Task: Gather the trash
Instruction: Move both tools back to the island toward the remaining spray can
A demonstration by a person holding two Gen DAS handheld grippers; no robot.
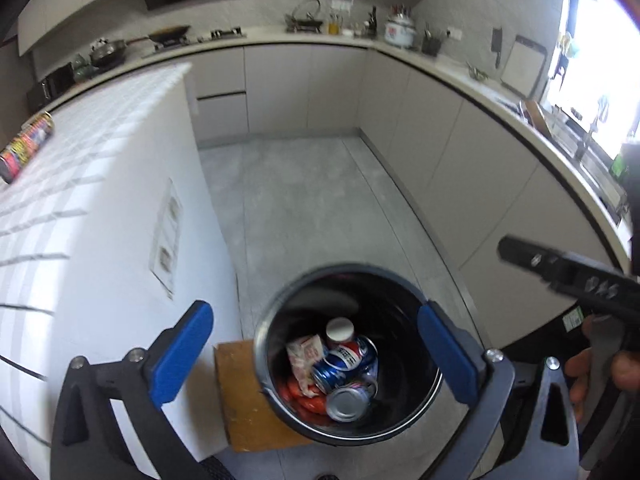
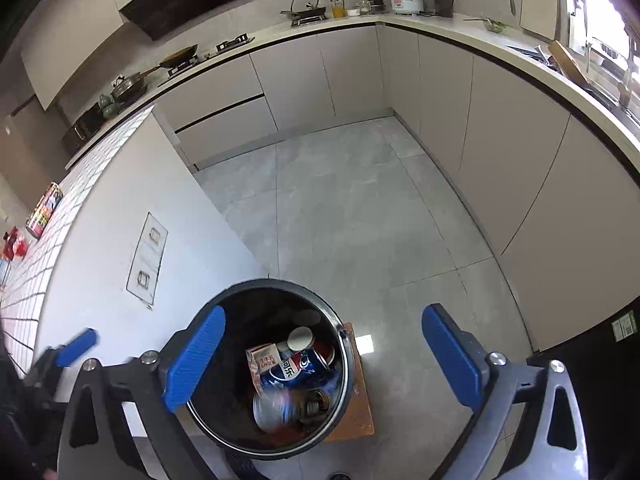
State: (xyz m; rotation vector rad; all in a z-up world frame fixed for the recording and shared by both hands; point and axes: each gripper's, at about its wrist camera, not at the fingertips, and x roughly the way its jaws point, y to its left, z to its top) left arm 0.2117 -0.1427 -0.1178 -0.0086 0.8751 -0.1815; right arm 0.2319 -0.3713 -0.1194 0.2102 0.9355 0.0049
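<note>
Trash lay piled in the bin (image 1: 348,356): a blue cola can (image 1: 346,362), a silver can (image 1: 348,402) end-up, a small carton (image 1: 306,352), a white-capped bottle (image 1: 340,330) and something red under them. The bin stood on a low wooden block (image 1: 240,392) on the floor, just beside the white tiled counter (image 1: 100,200).

Both claws hung over the bin, pointing down into it. The left claw (image 1: 316,360) stood wide apart, its blue pads either side of the bin's mouth and touching nothing. The right claw (image 2: 324,360) was equally wide and empty; its left pad (image 2: 196,360) overlapped the rim in its own view, though whether it touched could not be told.

The step in hand looked like a drop just finished, with both claws free for the next pick. More trash seemed left on the counter: a printed can (image 1: 26,146) lay on its side near the edge, and something red (image 2: 14,244) sat further along. The next move would call for swinging a claw up and left to the counter, lining the pads across the can's round body and closing gently so it did not roll off.
</note>
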